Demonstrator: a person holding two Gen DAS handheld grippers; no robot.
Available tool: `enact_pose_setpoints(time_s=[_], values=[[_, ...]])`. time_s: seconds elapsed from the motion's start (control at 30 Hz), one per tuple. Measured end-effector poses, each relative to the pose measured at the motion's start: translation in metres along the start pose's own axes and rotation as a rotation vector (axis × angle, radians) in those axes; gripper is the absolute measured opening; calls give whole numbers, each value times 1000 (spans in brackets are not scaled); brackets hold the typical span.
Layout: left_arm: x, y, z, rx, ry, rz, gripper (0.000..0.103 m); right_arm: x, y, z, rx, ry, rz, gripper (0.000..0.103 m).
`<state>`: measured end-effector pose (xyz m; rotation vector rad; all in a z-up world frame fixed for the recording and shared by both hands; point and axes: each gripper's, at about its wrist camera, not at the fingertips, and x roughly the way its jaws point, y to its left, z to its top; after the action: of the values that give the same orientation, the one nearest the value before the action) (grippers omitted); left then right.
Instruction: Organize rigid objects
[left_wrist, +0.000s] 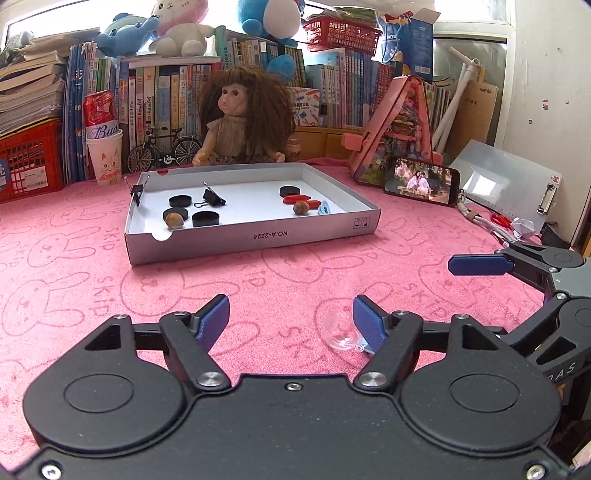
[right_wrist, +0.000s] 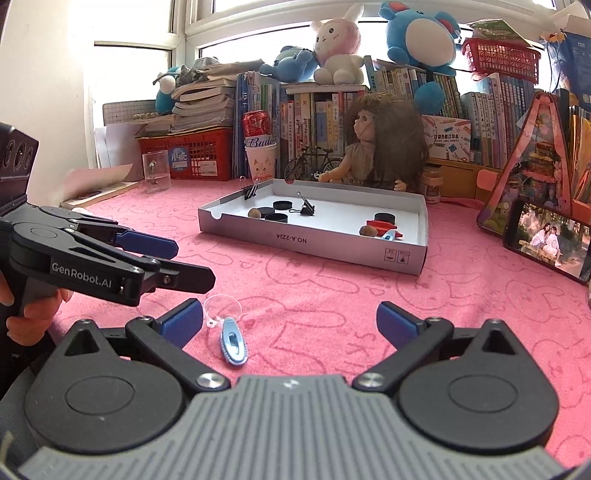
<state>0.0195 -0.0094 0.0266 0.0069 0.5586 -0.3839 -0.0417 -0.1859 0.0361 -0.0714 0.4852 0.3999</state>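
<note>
The right gripper (right_wrist: 290, 325) hangs wide apart over the pink cloth (right_wrist: 332, 295), a blue clip (right_wrist: 233, 341) and clear suction cup (right_wrist: 222, 306) between its fingers; the left gripper (right_wrist: 184, 262) reaches in beside the white box (right_wrist: 314, 240)

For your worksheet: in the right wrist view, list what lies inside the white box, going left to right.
binder clip on the wall → left nut → black cap → loose binder clip → right nut → red piece

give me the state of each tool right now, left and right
Left tool: open, holding nothing; a clear plastic suction cup lies by one finger.
Right tool: open wide, holding nothing; a light blue oval clip lies between its fingers.
</note>
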Motion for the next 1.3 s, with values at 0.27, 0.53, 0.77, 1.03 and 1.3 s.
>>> enact_pose_setpoints(time_s=[0.27, 0.53, 0.77, 1.03, 1.3], values=[[-7, 6, -12, -32, 25, -43, 53, 1, 7, -13, 0, 23, 22, 103], [-6, -3, -13, 4, 11, -66, 50, 7, 19, -16, -35, 41, 60, 87], [-2, -5, -16, 11, 21, -63, 50, 17, 24, -14, -32, 71, 82, 54], [0, -7, -19, 25, 15, -57, 50, 12, 16, -15, -4, 50, 29, 23], [4, -15, -22, 53, 12, -54, 50, 12, 6, -14, 32, 26, -52, 23]])
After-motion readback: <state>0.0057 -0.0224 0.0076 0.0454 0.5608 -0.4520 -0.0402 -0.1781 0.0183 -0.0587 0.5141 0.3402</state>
